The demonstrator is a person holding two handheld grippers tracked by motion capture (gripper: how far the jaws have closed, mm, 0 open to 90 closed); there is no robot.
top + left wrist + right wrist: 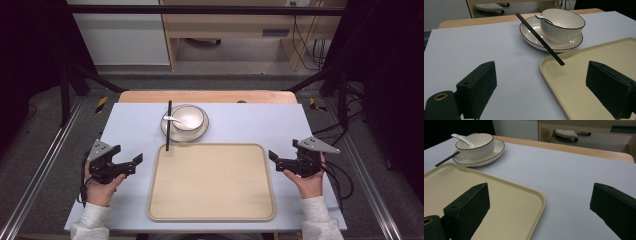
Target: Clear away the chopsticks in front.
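A beige tray lies empty in the middle of the white table. Behind its far left corner stands a white bowl on a white plate. A white spoon rests in the bowl. Black chopsticks lie across the plate's left rim, their tips over the tray's edge. To the left of the tray my left gripper is open and holds nothing. On the tray's right my right gripper is also open and holds nothing. In the left gripper view the chopsticks point at me over the tray's corner.
The table's wooden far edge runs behind the plate. Black frame posts stand at both sides, and metal rails flank the table. Bare table surface lies to the right of the plate.
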